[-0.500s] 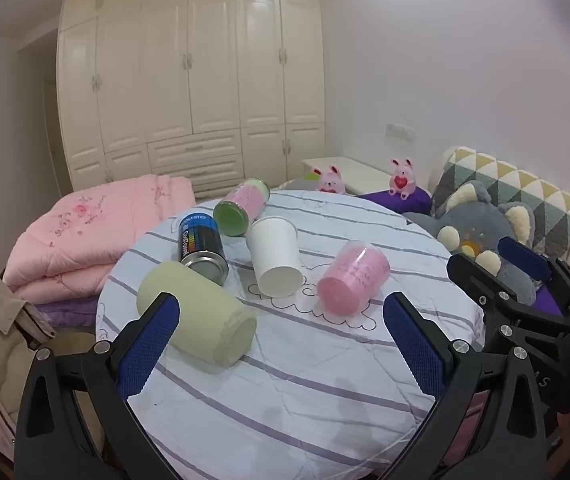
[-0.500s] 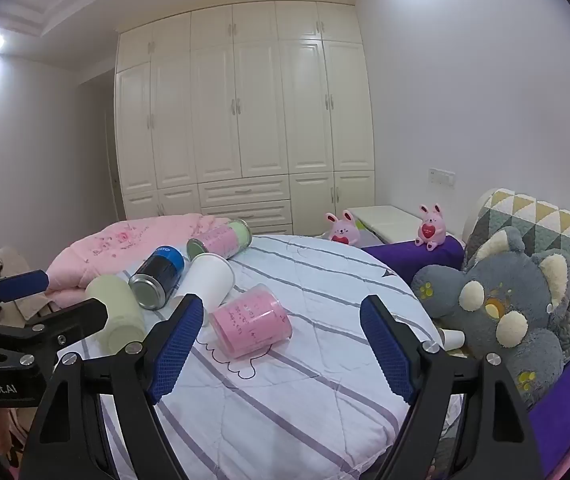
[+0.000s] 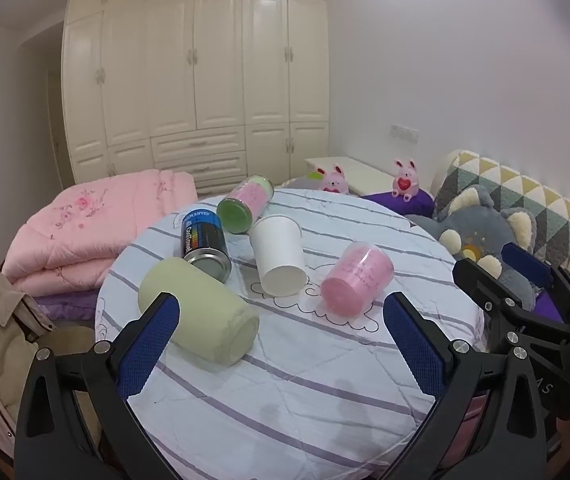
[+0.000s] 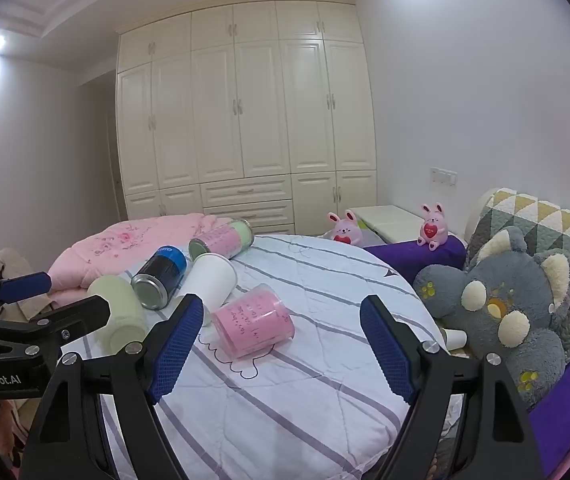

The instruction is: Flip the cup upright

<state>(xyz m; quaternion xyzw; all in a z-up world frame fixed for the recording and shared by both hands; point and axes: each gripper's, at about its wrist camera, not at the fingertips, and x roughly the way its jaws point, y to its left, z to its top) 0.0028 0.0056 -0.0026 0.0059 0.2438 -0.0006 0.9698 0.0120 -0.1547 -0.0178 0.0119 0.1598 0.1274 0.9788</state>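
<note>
Several cups lie on their sides on a round table with a striped cloth (image 3: 305,392): a pale green cup (image 3: 199,326), a black and blue can (image 3: 204,244), a white paper cup (image 3: 279,254), a pink cup (image 3: 357,278) and a pink and green jar (image 3: 247,204). My left gripper (image 3: 281,342) is open and empty, held above the table's near edge. My right gripper (image 4: 281,344) is open and empty; the pink cup (image 4: 253,326) lies just beyond and between its fingers. The white cup (image 4: 213,276), the can (image 4: 161,276) and the green cup (image 4: 119,314) lie to its left.
A folded pink quilt (image 3: 93,224) lies left of the table. A grey plush toy (image 4: 509,300) and a patterned pillow (image 4: 541,220) sit at the right. Two pink bunny toys (image 4: 431,226) stand behind, and a white wardrobe (image 4: 245,120) fills the back wall.
Both grippers stay open and empty. The views have hardly shifted and the cups have not moved.
</note>
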